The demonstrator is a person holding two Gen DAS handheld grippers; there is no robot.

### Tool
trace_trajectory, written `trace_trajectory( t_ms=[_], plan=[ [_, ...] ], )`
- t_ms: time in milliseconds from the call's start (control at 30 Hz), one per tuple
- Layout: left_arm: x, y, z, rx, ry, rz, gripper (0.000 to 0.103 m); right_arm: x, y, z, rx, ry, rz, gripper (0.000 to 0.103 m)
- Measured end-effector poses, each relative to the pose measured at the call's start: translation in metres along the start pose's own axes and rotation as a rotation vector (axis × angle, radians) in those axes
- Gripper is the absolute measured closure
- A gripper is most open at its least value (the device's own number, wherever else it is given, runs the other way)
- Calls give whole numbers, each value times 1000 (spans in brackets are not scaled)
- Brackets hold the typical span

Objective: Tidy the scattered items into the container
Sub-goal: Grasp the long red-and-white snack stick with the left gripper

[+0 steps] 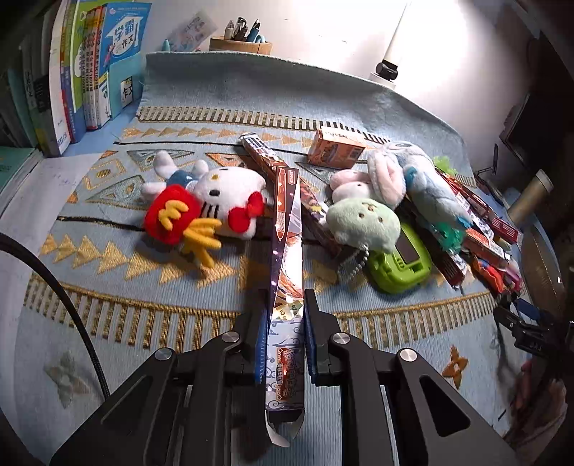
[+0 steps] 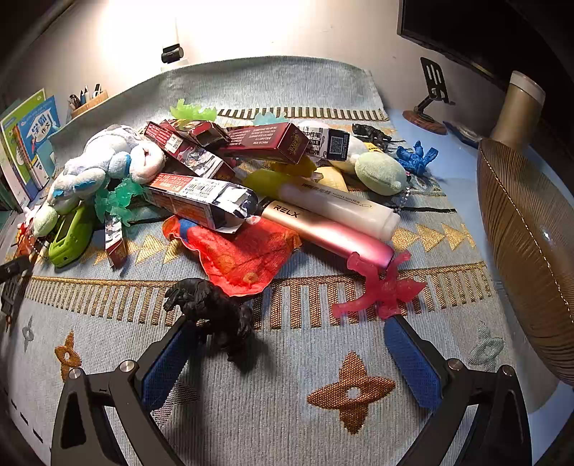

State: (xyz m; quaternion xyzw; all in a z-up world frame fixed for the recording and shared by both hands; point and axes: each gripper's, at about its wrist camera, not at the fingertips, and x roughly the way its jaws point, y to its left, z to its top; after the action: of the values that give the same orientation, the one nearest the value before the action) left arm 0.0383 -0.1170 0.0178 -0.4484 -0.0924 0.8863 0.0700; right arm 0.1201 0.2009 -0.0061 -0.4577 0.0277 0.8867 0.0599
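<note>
L tool [image 1: 286, 335] clamps long pen box [image 1: 287, 251]; R tool [image 2: 287, 344] gapes beside black figurine [image 2: 215, 315]. Carry box level to brown basket [image 2: 527, 251], w/o snagging pile.

A pale blue patterned woven mat [image 1: 222, 104] covers the desk ahead of the fingers. Beyond it, a brightly lit white wall [image 1: 323, 25]; upright books [image 1: 89, 64] stand far left.

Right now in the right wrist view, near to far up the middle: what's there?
Black dinosaur-like plastic figure → crumpled red mesh pouch → pink-gold RELX stick → yellow-capped translucent highlighter pen → dark red printed carton → pale green translucent spiky figure.
</note>
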Motion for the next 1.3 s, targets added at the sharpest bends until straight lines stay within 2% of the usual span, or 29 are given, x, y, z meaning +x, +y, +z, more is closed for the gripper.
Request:
trace_trajectory(
  t_ms=[133,200,233,367,467,533,633,733,800,867,933,1033,1100,1167,1300],
  plan=[
    [-4,-2,-7,17,0,20,88,0,0,0,0,0,0,0],
    [1,-5,-3,24,8,58,78,0,0,0,0,0,0,0],
    [4,-6,0,27,6,63,77,0,0,0,0,-1,0,0],
    [19,-13,11,43,4,61,77,-1,-1,0,3,-3,7,0],
    [23,-18,11,63,-33,69,77,-2,-2,1,5,5,4,0],
    [22,-18,8,64,-48,78,87,-5,-3,1,13,17,16,0],
    [19,-14,8,41,-62,64,88,-22,-12,-8,50,-44,83,10],
    [17,-12,8,25,-76,55,88,-33,-16,-10,57,-85,91,22],
    [16,-12,8,21,-83,50,88,-30,-14,-6,40,-67,69,39],
    [16,-11,8,17,-84,48,88,-27,-7,-3,22,-47,102,45],
    [15,-10,8,15,-87,43,88,-22,3,-3,4,-32,129,45],
    [14,-13,6,28,-88,50,88,-16,14,-2,-21,-39,112,49],
    [12,-20,4,61,-87,63,88,-15,20,2,-31,-34,134,68],
    [10,-28,0,82,-86,67,88,-15,23,5,-26,-23,181,81],
    [-2,-42,-12,79,-81,44,88,-23,26,-1,-34,-30,198,82]
  ],
)
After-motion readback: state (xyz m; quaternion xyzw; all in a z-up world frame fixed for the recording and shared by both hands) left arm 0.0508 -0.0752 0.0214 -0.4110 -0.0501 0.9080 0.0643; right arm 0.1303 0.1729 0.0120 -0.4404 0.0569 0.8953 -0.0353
